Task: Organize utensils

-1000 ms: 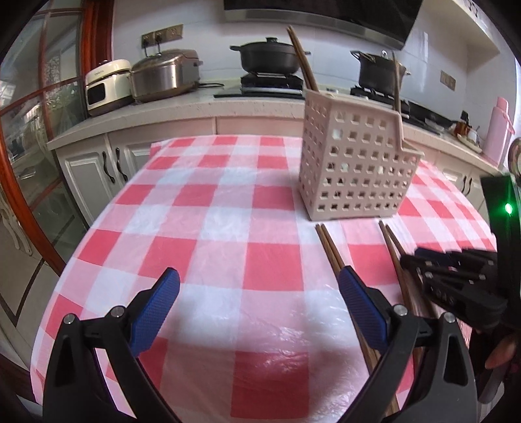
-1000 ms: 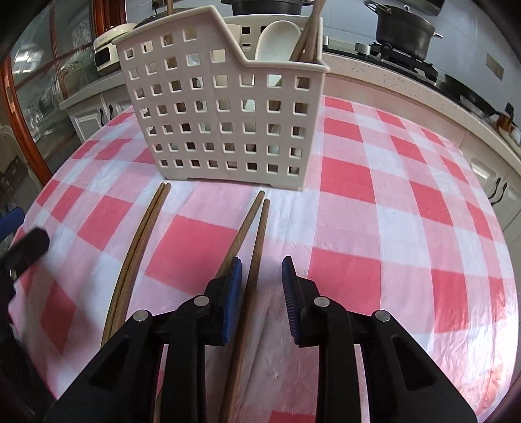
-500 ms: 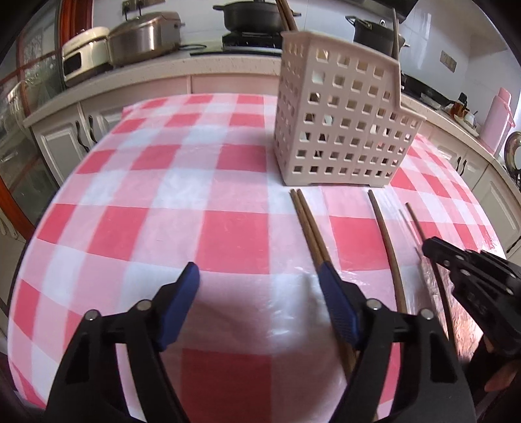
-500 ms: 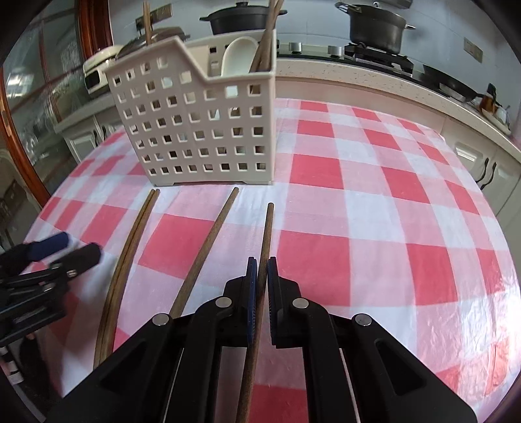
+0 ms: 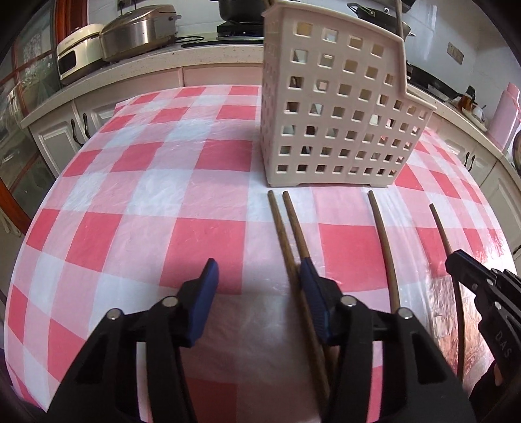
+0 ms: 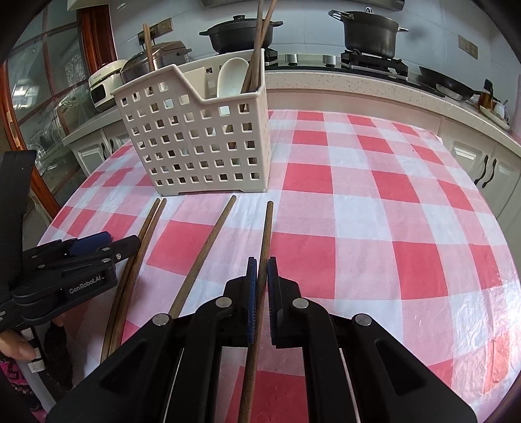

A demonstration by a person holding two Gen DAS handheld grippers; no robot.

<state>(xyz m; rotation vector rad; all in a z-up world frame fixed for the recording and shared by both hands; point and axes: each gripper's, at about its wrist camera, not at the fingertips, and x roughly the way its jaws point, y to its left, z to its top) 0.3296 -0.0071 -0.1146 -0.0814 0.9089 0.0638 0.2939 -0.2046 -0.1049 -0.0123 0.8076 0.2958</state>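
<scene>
A white perforated utensil basket (image 6: 202,140) stands on the red-checked tablecloth (image 6: 374,208) and holds a white spoon (image 6: 229,76) and several chopsticks. It also shows in the left wrist view (image 5: 335,107). My right gripper (image 6: 261,276) is shut on a brown chopstick (image 6: 264,234) and holds it just above the cloth. A single chopstick (image 6: 208,247) and a pair of chopsticks (image 6: 143,240) lie to its left. My left gripper (image 5: 259,283) is open; its right finger rests at the pair of chopsticks (image 5: 286,224).
A counter runs behind the table with a rice cooker (image 5: 140,29), a white appliance (image 5: 78,48) and two black pots (image 6: 371,29) on the stove. White cabinets (image 5: 62,136) stand below. A pink bottle (image 5: 508,114) is at far right.
My right gripper closed on the rightmost chopstick and lifted it slightly away from the single one. My left gripper moved forward and right toward the pair and narrowed its opening.
</scene>
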